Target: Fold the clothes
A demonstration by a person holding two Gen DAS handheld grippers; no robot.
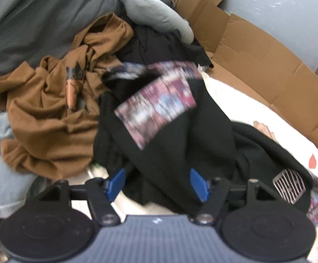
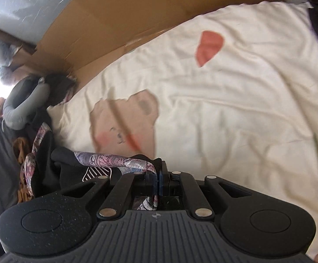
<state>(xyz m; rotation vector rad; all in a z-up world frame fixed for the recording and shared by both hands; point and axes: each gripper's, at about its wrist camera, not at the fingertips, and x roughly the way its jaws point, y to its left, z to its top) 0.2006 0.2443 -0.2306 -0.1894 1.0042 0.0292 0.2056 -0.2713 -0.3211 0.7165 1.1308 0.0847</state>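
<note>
Clamping the black garment [image 2: 71, 164], right tongs [image 2: 159, 176]; no legible writing.

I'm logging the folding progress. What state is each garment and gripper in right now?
Left gripper: open, over the black garment, not pinching it.
Right gripper: shut on the black garment's patterned edge.
Black garment: unfolded, rumpled.
Brown shirt: crumpled in the pile.
Grey garment: bunched, unfolded.
White sheet: spread, wrinkled.
</note>
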